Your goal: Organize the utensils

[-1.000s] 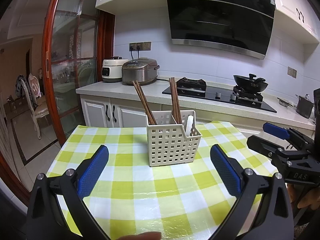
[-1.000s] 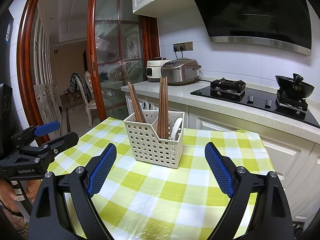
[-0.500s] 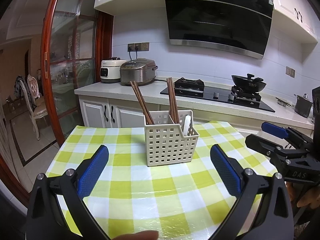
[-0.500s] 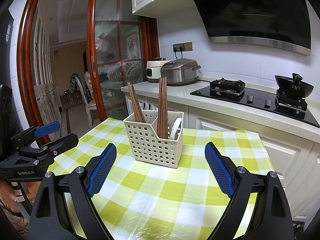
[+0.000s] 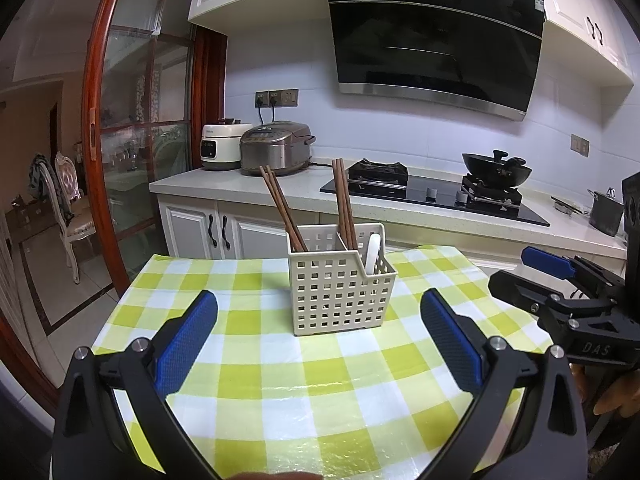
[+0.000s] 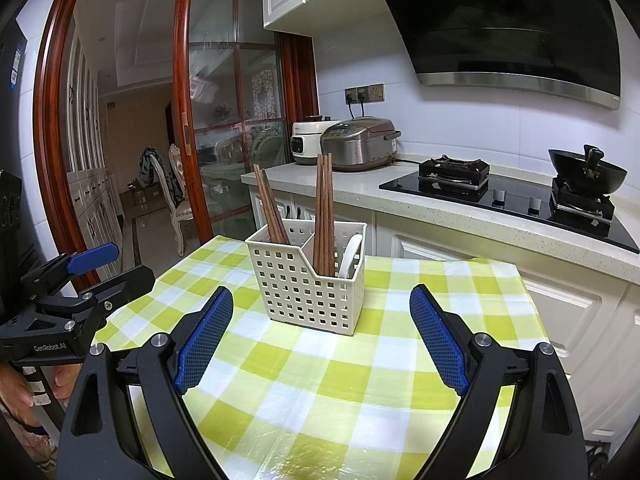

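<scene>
- The counter [image 5: 256, 360], covered with a green-and-white checked plastic cloth, carries one task item near its middle: a cream perforated plastic utensil caddy [image 5: 340, 292] with several compartments.
- The caddy stands upright, dead ahead of both grippers and well apart from each; nothing lies loose on the visible cloth.
- The left gripper [image 5: 319, 338] is empty, its blue-padded jaws spread wide, and the caddy sits centred between them in the left wrist view.
- The right gripper [image 6: 321, 334] is likewise empty with jaws wide; its view shows the caddy slightly left of centre. Neither gripper appears clearly nearer.
- Two groups of brown wooden chopsticks [image 6: 324, 216] rise from separate compartments, long axes near vertical; the left group [image 6: 270, 210] leans leftward.
- A white plastic spoon [image 6: 350, 254] leans in the rightmost compartment, handle end up.
- Judgement: any extraction calls for a descent from above, jaws closing across the near-vertical shafts.
</scene>
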Demonstrator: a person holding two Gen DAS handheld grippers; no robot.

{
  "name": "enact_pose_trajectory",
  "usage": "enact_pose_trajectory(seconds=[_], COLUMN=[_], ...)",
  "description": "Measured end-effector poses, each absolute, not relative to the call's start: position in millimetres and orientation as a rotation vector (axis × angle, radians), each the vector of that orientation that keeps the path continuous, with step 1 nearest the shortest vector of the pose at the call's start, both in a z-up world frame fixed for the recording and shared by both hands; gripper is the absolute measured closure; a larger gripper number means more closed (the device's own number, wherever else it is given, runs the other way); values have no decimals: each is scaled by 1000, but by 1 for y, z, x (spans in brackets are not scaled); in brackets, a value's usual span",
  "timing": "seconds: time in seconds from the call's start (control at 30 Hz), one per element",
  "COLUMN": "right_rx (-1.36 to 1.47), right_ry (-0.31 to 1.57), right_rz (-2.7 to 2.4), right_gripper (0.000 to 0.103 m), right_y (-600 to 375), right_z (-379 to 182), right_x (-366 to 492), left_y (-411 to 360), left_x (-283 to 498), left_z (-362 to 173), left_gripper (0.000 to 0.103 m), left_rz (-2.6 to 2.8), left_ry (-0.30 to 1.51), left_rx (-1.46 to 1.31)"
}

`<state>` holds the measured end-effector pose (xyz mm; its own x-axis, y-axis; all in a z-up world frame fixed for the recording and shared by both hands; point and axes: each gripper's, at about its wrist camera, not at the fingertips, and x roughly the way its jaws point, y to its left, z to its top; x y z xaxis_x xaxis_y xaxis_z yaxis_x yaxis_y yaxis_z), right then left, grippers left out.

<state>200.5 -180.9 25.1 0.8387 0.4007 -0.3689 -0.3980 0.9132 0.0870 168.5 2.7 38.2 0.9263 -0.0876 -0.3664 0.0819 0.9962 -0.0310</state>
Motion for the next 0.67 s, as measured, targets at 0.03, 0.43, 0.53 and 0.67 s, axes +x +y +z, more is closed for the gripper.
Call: enact_pose_trajectory(seconds=[0.03,0.43,0.53,0.67], right_rx=[6,3,3,5], right_ry=[391,398,396,396], right_rz=[422,427,426,420], right_gripper=[18,18,18,18], right_y=[-181,-181,-181,-183], right_z=[25,19,19,18], right_x=[200,198,198,198], left_y=[3,2,1,3], left_x=[168,168,170,172], left_z=[39,36,35,34], left_gripper=[5,5,5,5], left_rz=[-87,-92,-109,-110], left_ry=[376,375,384,393], left_rx=[-16,0,-2,-5])
